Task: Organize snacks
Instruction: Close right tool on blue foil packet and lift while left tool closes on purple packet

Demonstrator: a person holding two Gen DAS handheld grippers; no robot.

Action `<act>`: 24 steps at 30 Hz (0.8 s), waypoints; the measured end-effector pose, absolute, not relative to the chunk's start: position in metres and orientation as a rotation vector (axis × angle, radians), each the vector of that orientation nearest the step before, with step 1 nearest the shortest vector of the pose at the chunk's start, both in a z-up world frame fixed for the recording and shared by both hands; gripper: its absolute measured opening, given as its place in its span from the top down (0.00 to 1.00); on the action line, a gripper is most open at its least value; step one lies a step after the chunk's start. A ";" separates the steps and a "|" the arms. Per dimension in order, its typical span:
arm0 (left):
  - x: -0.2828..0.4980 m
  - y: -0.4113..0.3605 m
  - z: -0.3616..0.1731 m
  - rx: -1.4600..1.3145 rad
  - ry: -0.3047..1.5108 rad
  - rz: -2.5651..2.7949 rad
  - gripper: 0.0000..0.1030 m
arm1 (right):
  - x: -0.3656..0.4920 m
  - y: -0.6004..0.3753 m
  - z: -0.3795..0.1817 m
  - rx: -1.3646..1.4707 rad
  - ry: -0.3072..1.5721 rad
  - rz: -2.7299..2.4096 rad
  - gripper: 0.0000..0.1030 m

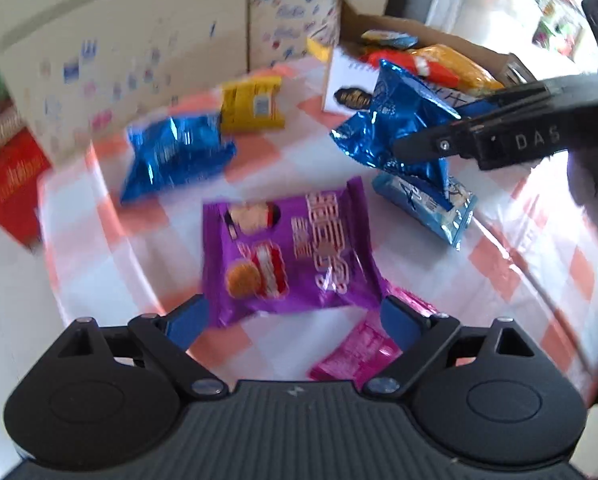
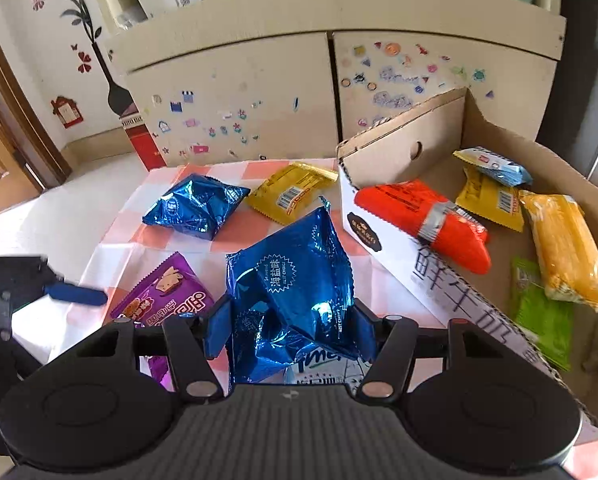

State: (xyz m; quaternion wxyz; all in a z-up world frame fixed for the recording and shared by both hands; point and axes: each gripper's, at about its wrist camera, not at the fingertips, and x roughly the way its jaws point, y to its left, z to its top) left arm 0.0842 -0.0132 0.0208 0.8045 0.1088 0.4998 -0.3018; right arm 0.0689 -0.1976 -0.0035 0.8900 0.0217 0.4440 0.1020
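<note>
Snacks lie scattered over a checked orange-and-white tabletop [image 2: 171, 240] with an open cardboard box [image 2: 439, 148] standing at its two o'clock side. The right tool [image 2: 291, 326] is closed on a crumpled blue foil bag [image 2: 295, 280], its blue pads pressed into the bag's lower sides, and the bag is held up off the tabletop just beside the box's near wall. In the left wrist view the left tool [image 1: 295, 316] has its jaws spread wide, one on either side of the near end of a purple snack pack [image 1: 287, 248]; the picture is blurred, so whether the pads touch the pack cannot be told, though they appear to stand clear of it. A pink packet [image 1: 359, 354] lies partly under the purple pack at five o'clock from it. A second blue foil bag [image 2: 197, 206] rests at eleven o'clock on the cloth, with a yellow packet [image 2: 293, 192] just beside it toward the box. A pale blue pack [image 1: 431, 204] lies under the held bag. Inside the box lie an orange-red pack [image 2: 423, 220], a yellow pack with a barcode [image 2: 489, 200], a small light blue packet [image 2: 495, 164], a long orange-yellow bag [image 2: 567, 248] and a green packet [image 2: 543, 312]. Behind stands a cream cabinet [image 2: 239, 92] dotted with stickers.
</note>
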 end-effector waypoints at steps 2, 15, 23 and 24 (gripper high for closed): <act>0.088 -0.011 0.013 0.161 1.117 -0.643 0.10 | 0.070 -0.193 -0.008 0.023 0.936 0.222 0.35; 0.122 0.022 0.002 -0.201 1.129 -0.442 0.07 | 0.064 -0.183 -0.017 0.042 1.006 0.347 0.35; 0.142 0.018 0.003 -0.277 1.094 -0.330 0.07 | 0.054 -0.173 -0.016 0.015 1.024 0.371 0.40; 0.139 0.016 0.006 -0.281 1.088 -0.311 0.06 | 0.054 -0.177 -0.014 0.022 1.022 0.362 0.40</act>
